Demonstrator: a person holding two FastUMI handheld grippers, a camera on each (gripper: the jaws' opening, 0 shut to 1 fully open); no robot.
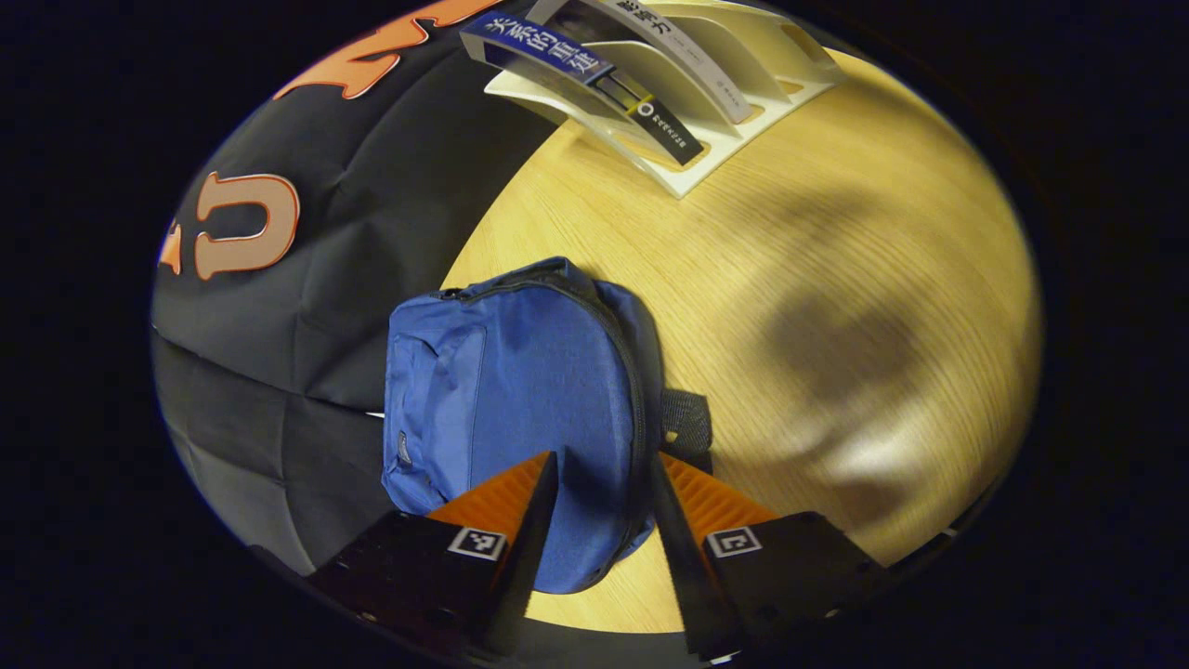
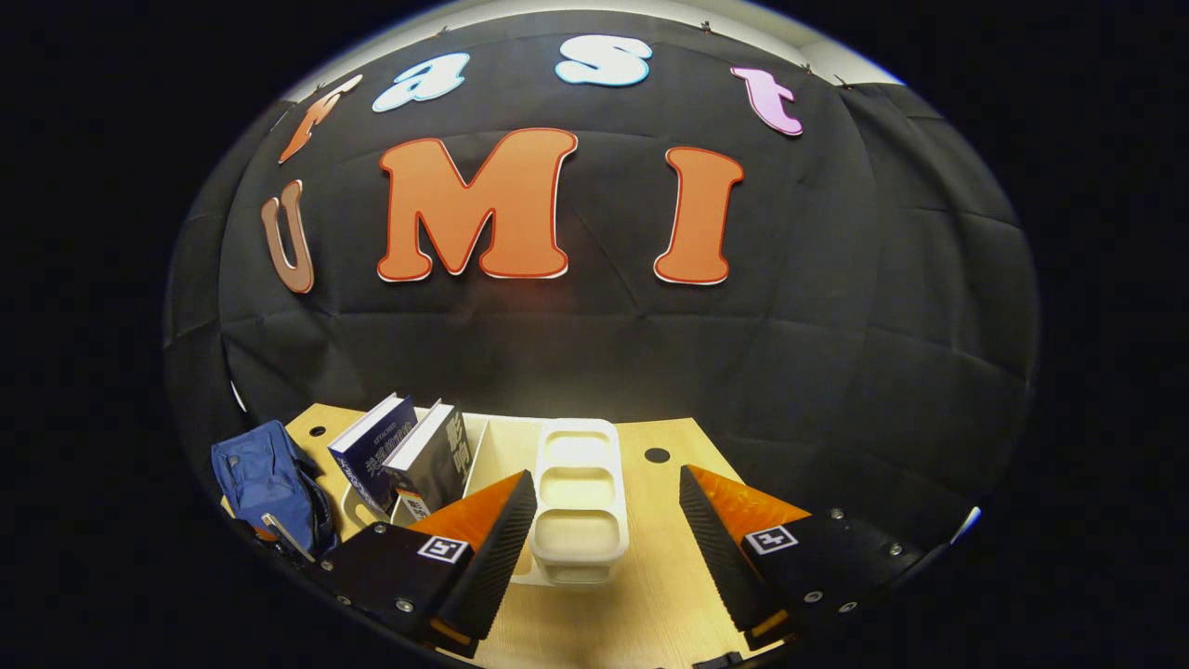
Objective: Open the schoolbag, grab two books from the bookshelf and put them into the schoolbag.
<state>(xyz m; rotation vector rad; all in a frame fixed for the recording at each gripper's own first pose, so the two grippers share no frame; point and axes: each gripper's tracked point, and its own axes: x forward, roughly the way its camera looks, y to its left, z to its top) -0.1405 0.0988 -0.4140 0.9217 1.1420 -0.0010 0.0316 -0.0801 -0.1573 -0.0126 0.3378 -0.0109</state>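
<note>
left tool spread just above the zipped schoolbag; right tool spread before the bookshelf.

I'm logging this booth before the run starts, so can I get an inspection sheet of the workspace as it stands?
Surface: wooden table, bare around the things.
Job's things: blue schoolbag lying zipped shut; two books leaning in the white bookshelf.
Clutter: nothing seen.
Grippers: left gripper open above the schoolbag; right gripper open, facing the bookshelf, holding nothing.
Cables: nothing seen.
Surroundings: black cloth wall behind the table.
</note>
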